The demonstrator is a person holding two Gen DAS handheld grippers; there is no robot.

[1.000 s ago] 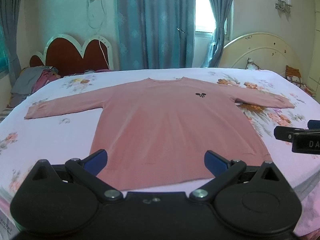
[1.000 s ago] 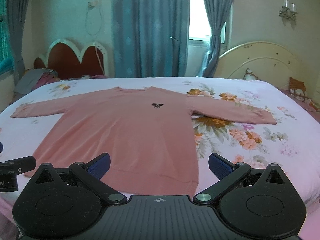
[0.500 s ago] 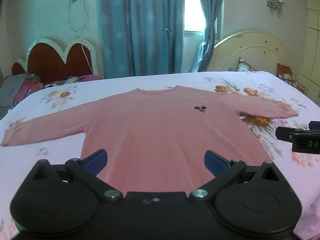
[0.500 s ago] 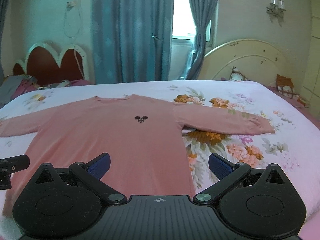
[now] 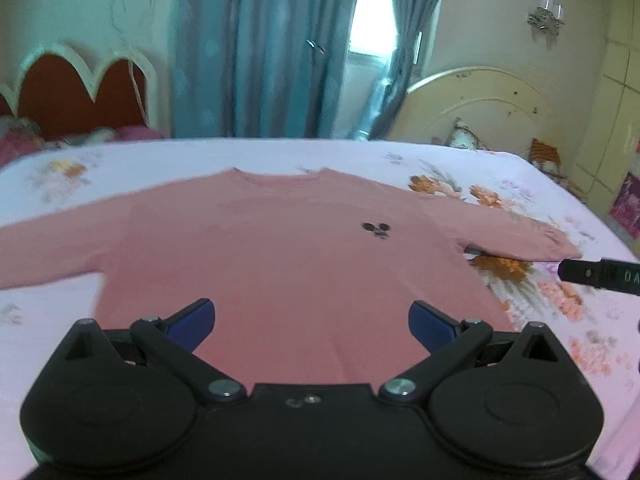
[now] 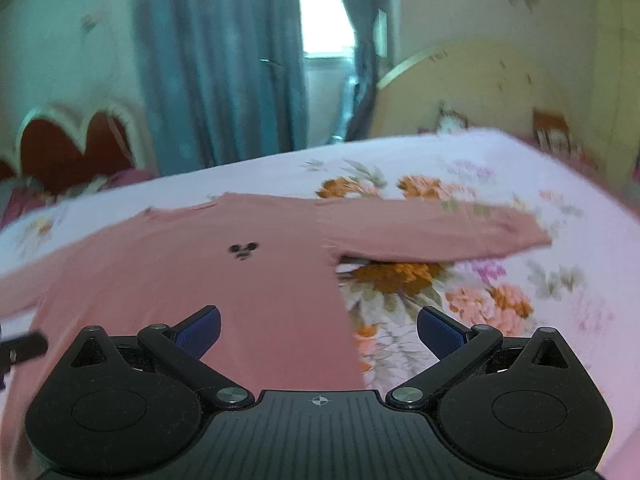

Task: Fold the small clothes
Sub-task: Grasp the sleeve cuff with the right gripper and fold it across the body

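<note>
A pink long-sleeved top [image 5: 288, 264] lies flat, front up, on the floral bedsheet [image 5: 280, 156], sleeves spread to both sides, a small black logo [image 5: 376, 230] on its chest. It also shows in the right wrist view [image 6: 200, 280], with its right sleeve [image 6: 432, 232] stretched out. My left gripper [image 5: 311, 320] is open and empty, above the top's lower body. My right gripper [image 6: 318, 326] is open and empty, above the top's right side edge. The right gripper's finger [image 5: 600, 274] pokes into the left wrist view near the sleeve's cuff.
The bed's cream headboard [image 5: 492, 108] stands at the back right with cushions [image 5: 468, 144]. A red and white headboard [image 5: 80, 88] and a pile of clothes [image 5: 16, 140] are at the back left. Blue curtains [image 5: 256, 48] hang behind.
Both grippers have moved forward over the top, so its hem has dropped out of view. The right gripper has swung right, toward the right sleeve. Both stay open.
</note>
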